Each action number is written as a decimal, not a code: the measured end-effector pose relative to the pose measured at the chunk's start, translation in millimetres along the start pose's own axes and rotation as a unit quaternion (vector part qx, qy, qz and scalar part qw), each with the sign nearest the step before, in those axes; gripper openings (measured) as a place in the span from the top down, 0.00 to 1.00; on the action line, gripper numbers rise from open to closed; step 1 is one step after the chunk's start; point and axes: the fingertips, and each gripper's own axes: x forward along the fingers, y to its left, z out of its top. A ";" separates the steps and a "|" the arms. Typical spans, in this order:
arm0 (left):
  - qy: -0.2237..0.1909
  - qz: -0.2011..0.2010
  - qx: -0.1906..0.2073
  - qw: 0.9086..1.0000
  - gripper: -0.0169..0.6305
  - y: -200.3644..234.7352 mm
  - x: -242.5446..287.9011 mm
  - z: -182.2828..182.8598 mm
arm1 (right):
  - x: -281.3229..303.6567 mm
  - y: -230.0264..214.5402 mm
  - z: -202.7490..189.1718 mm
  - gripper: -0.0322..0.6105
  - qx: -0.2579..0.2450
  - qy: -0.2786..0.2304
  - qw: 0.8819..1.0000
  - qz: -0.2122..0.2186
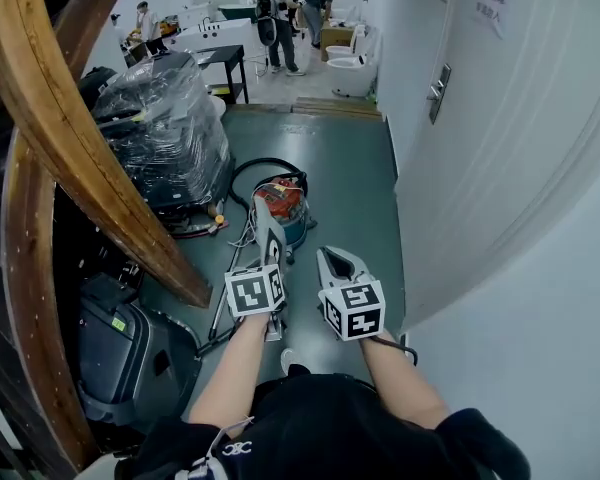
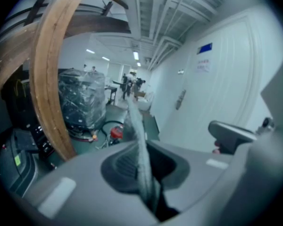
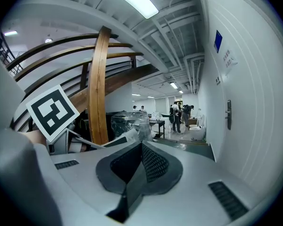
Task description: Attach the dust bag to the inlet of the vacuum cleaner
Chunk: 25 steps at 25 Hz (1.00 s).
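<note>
Two grippers out front. L gripper (image 1: pixel 270 263) pinches the dust bag (image 1: pixel 266 226) by one edge. It could sag or slip out before reaching the inlet, being thin, flat, grey and felt-like. Vacuum cleaner (image 1: pixel 283 208) is on the floor ahead, well apart: round, red top, black hose (image 1: pixel 265 165) looped. R gripper (image 1: pixel 332 258) has jaws pressed together, nothing btwn.

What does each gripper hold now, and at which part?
The left gripper pinches the grey dust bag at one edge; the right gripper is shut, empty.
</note>
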 end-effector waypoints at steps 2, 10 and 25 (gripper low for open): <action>0.000 0.003 -0.006 1.000 0.94 13.8 13.5 11.4 | 22.6 2.2 4.4 0.95 -0.007 0.005 1.000 0.006; 0.010 0.005 -0.007 1.000 0.94 60.3 58.9 50.4 | 103.0 7.5 18.0 0.95 -0.004 0.014 1.000 0.017; 0.030 -0.007 -0.017 0.999 0.94 120.2 117.9 74.0 | 200.4 17.9 22.0 0.95 -0.007 0.034 0.999 0.018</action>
